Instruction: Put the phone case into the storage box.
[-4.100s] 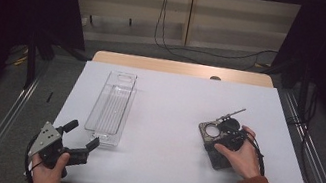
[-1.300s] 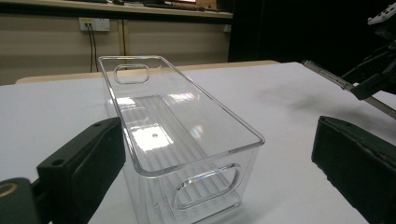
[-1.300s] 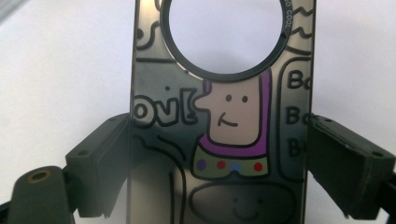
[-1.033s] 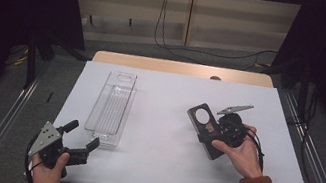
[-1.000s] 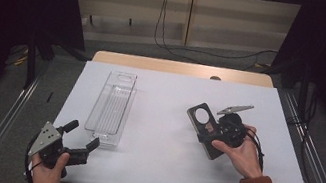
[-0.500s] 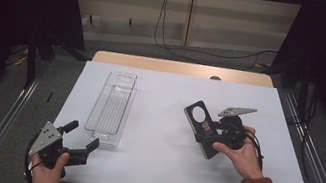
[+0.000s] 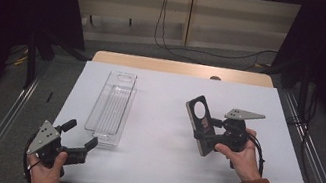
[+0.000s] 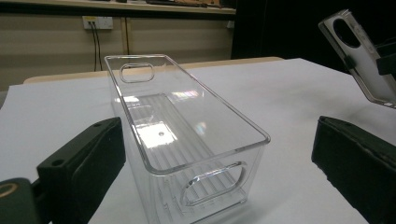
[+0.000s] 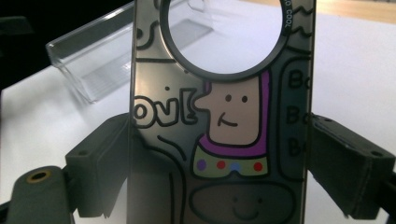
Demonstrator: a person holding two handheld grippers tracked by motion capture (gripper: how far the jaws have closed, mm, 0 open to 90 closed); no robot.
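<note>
- High view: right gripper (image 7: 207, 130) is lifted off the white table (image 7: 158, 162), pinching a phone case (image 7: 200, 123) by its two long edges; the case stands tilted on end in the air, above the right half of the table, round camera hole uppermost
- High view: clear plastic bin (image 7: 111, 107) lies lengthwise on the left half of the table, well apart from the case, nothing inside it
- High view: left gripper (image 7: 79, 138) sits low at the near left corner of the table, jaws spread and holding nothing, aimed at the near end of the bin
- Right gripper view: adds the case's printed face, a cartoon figure with a purple collar and coloured dots plus black lettering; both black pads press its sides; the bin lies beyond, upper left
- Left gripper view: adds the bin's detail, a ribbed floor and an oval handle cut-out in each end wall; its near end lies between the spread jaws, untouched; the raised case shows at the upper right edge
</note>
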